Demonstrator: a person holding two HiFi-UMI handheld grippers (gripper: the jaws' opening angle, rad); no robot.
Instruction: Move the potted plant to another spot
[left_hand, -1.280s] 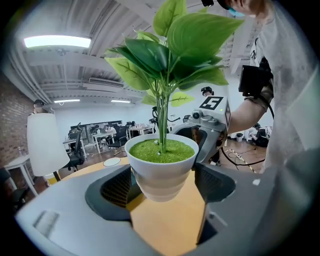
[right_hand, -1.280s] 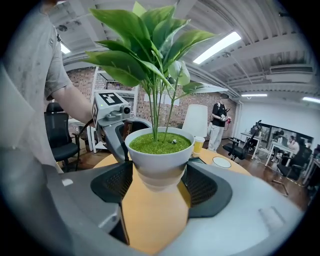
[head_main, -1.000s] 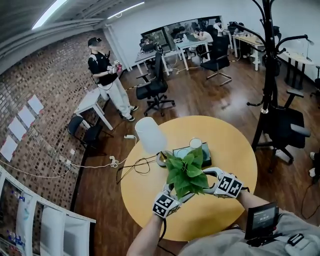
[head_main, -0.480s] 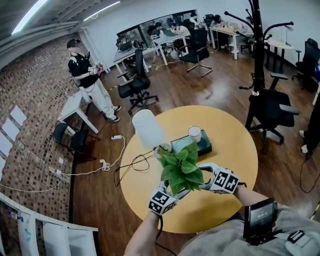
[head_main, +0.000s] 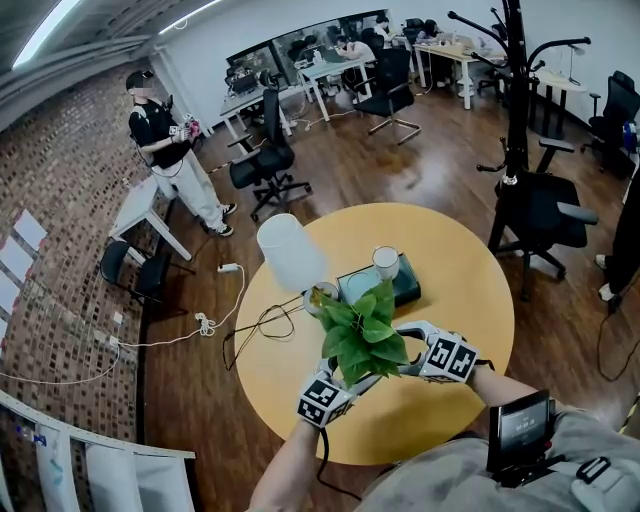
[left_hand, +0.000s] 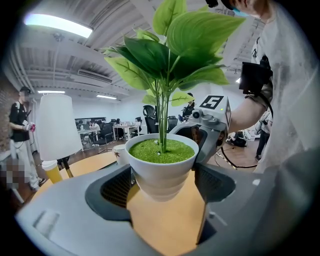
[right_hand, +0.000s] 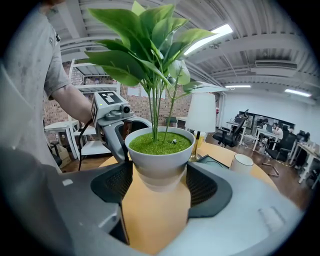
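The small green-leaved plant in its white ceramic pot (head_main: 365, 338) stood upright toward the six o'clock edge of the round yellow table (head_main: 460, 250). The left gripper (head_main: 350, 380) gripped it from seven o'clock and the right gripper (head_main: 405, 362) from four o'clock, both equally near, pads pressed against the pot's sides. From the head view, leaves hid the pot. Each gripper view showed it clamped, with the opposite gripper behind. Whether its base cleared the tabletop, I couldn't tell.
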